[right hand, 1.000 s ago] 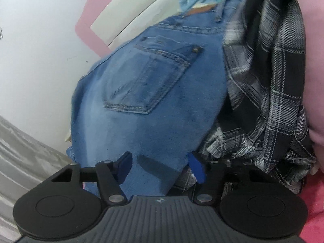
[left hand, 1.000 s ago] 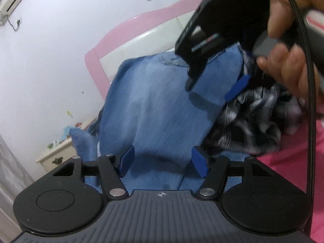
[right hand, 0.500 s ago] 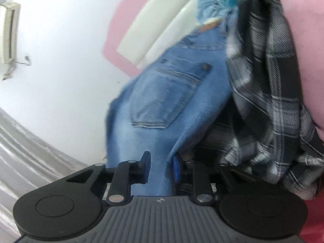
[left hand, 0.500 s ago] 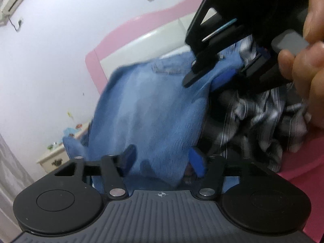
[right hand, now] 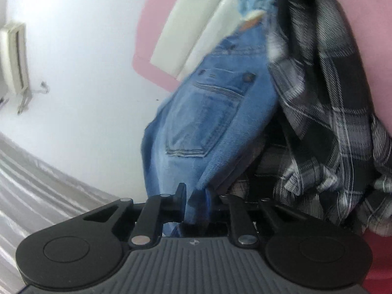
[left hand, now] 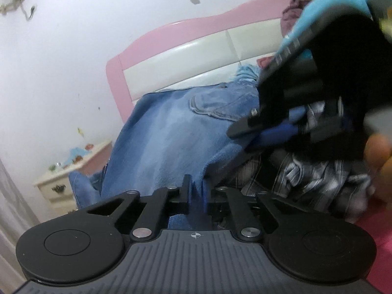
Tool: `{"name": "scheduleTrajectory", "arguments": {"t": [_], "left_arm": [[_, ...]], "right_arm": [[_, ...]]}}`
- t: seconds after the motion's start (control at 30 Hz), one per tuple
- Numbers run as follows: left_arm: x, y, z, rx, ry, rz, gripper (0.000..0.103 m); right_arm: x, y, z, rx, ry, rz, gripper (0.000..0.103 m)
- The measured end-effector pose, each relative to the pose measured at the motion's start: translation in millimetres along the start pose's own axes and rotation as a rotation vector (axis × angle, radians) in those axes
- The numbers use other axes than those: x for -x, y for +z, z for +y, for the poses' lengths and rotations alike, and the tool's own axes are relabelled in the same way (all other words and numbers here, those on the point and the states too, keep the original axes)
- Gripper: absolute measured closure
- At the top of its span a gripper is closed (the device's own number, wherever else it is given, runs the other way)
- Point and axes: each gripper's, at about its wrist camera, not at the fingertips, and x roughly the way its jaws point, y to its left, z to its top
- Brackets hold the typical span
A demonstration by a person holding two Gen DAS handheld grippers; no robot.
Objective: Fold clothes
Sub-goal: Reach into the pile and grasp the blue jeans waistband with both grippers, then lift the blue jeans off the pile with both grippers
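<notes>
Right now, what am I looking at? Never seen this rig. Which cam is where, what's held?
No robot here: a person holds a pair of hand-held tongs in each hand, with a fisheye camera on each looking forward along its fingers. The black hardware at the bottom of each picture is that tool's own front.

In the left wrist view, the left tongs are shut on the near edge of the blue jeans. The right tool crosses the upper right. In the right wrist view, the right tongs also pinch an edge of the jeans.

A black-and-white plaid shirt lies beside the jeans, by a pink and white headboard.
</notes>
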Motion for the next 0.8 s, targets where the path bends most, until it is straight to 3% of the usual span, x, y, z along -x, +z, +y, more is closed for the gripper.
{"name": "scheduleTrajectory", "arguments": {"t": [0.03,0.07,0.13,0.2,0.27,0.33,0.53,0.67,0.8], "left_arm": [[1.8,0.8,1.6,0.009,-0.005,0.001,0.098],[4.5,1.8,3.2,0.012,-0.013,0.000,0.098],[9.1,3.3,5.8,0.005,-0.032,-0.011,0.098],[14.7,4.7,8.5,-0.001,-0.050,-0.023,0.098],[23.1,6.5,11.4,-0.001,-0.068,-0.035,0.099],[25.6,9.7,15.8,0.004,-0.083,-0.050,0.099],[49.3,18.4,35.2,0.050,-0.118,-0.090,0.103],[81.1,21.9,49.5,0.080,-0.129,-0.121,0.103],[112.7,23.9,63.4,0.125,-0.149,-0.128,0.103]], "right_arm": [[-4.8,1.6,-4.1,-0.025,-0.012,0.000,0.067],[-7.2,2.0,-5.9,-0.042,-0.031,-0.009,0.063],[-9.2,3.3,-4.6,-0.060,-0.043,-0.042,0.063],[-7.7,4.8,0.8,-0.062,-0.032,-0.075,0.069],[-3.0,4.9,9.2,-0.040,-0.017,-0.111,0.089],[3.0,2.5,15.6,-0.022,0.008,-0.134,0.095],[17.0,-1.8,45.5,0.068,0.105,-0.159,0.097],[44.1,6.1,56.6,0.081,0.166,-0.170,0.099],[88.4,3.6,84.5,0.122,0.287,-0.180,0.101]]}}
